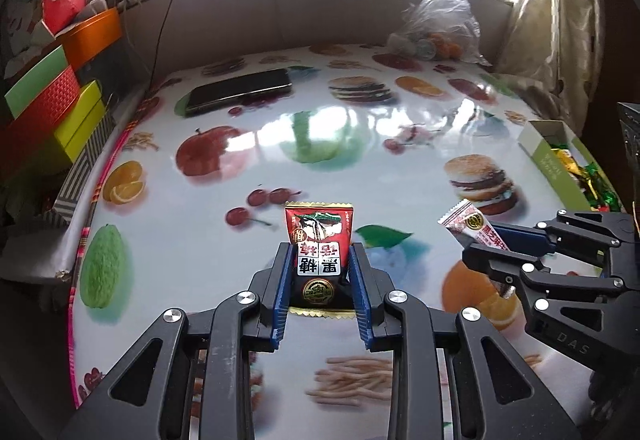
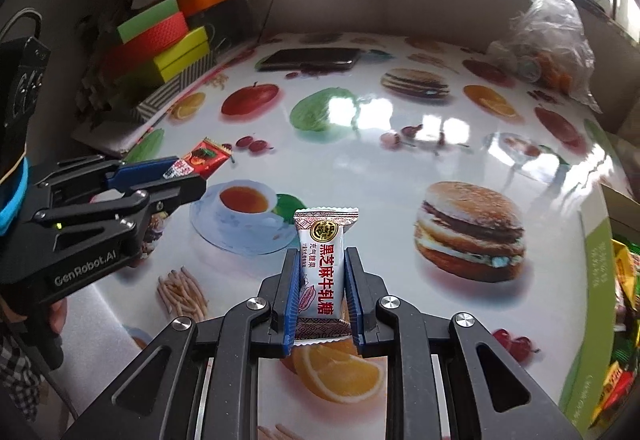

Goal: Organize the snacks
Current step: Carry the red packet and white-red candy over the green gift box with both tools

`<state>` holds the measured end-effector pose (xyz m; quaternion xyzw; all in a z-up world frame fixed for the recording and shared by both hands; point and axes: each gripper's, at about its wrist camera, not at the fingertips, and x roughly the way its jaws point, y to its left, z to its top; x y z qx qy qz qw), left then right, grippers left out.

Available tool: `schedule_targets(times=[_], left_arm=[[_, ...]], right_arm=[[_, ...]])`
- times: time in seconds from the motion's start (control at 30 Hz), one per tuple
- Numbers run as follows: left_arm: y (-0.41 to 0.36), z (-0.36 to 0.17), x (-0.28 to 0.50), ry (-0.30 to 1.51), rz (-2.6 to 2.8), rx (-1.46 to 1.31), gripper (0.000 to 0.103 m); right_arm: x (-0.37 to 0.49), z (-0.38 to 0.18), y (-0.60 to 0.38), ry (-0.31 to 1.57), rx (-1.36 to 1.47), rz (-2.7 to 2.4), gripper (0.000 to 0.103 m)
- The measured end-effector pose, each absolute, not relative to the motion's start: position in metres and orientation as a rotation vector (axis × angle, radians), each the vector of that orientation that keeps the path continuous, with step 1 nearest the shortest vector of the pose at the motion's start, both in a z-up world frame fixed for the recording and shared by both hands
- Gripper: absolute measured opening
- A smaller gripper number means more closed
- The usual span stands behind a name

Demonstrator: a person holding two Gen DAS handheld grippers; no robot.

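A: Where are the snacks?

B: Two are in the air above the worktop (image 1: 240,175). The left gripper (image 1: 319,272) is clamped on a red-and-black snack packet (image 1: 319,240), held upright between its blue pads. The right gripper (image 2: 322,286) is closed tight on a white candy bar (image 2: 322,260) with red lettering, also upright.

A: Anything you can't make out?

B: The lower end of each wrapper sits behind the fingers. From the left wrist view the white bar is half hidden by the right gripper's fingers; from the right wrist view only the tip of the red packet pokes past the left gripper. The green box (image 1: 560,167) at the right edge is cut off in both views, and its wrapped sweets (image 1: 588,175) are a jumble I cannot count. The contents of the clear plastic bag (image 1: 440,19) at the far side are blurred; some look orange.

A: Counts, then?

B: Two grippers, two held snacks, one green box, one plastic bag, one dark phone (image 1: 240,89) lying flat near the far left. Stacked coloured boxes (image 1: 44,95) stand off the left edge, beside the worktop.

A: Anything in the way?

B: Between the grippers and the green box the glossy food-print surface is bare. A bit of hand and a checked sleeve (image 2: 20,360) show under the left gripper.
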<state>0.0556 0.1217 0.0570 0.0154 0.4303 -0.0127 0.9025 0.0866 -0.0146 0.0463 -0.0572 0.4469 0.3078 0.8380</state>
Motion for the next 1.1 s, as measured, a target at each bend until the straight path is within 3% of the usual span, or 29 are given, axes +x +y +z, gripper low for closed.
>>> schedule_targets(times=[1.1], left_arm=[[0.023, 0.094, 0.071, 0.825, -0.201, 0.064, 0.029]], right_arm=[[0.070, 0.084, -0.129, 0.891, -0.011, 0.429, 0.020]])
